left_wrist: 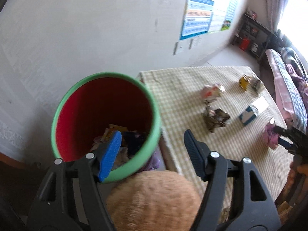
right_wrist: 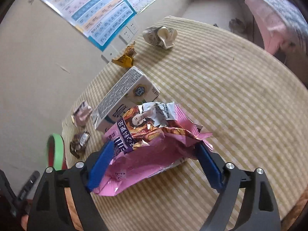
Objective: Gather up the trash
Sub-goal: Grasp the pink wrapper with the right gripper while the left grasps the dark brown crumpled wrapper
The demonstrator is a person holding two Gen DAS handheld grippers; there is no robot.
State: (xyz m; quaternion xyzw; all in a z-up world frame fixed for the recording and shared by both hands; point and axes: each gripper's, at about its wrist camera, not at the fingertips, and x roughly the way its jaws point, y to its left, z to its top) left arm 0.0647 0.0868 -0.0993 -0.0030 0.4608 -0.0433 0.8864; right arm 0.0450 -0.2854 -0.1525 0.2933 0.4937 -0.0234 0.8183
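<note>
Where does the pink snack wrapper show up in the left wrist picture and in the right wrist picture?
Left wrist view: pink snack wrapper lies at the far right on the checked tablecloth, by the right claw.
Right wrist view: it fills the lower centre, between the open right claw's fingers.
Shared landmark: the white milk carton, just beyond the wrapper.
</note>
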